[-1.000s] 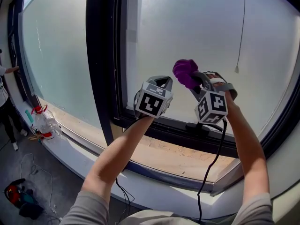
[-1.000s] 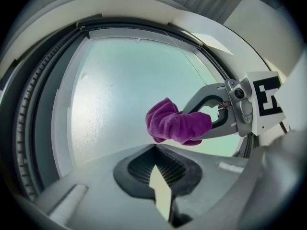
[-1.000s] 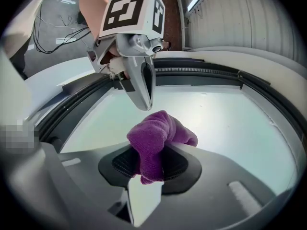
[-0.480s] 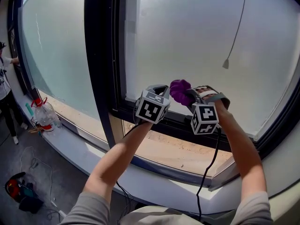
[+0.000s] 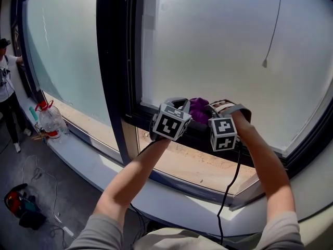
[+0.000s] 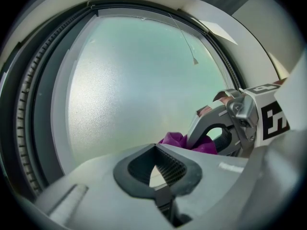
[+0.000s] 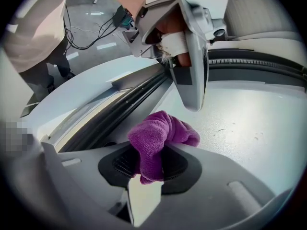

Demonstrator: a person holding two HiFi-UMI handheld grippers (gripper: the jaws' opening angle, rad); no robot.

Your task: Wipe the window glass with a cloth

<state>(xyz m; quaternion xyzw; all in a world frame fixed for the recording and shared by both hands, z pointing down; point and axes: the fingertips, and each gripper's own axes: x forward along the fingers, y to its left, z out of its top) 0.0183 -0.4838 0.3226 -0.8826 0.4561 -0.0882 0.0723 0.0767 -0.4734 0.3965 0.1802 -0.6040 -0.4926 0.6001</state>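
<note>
The right gripper (image 7: 146,169) pinches the purple cloth (image 7: 160,133) low on the window glass (image 5: 218,46), mid-wipe. The left gripper (image 6: 160,169) is closed and empty. Next, probably an upward sweep.

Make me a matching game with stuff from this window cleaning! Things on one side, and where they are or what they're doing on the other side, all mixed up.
Things:
1. cloth
2. left tool
3. bottle
4. cord

Places or states:
A. hangs down by the glass
B. pinched in the right tool
C. stands low at the far left
D. holds nothing

Pairs: 1-B, 2-D, 3-C, 4-A
</note>
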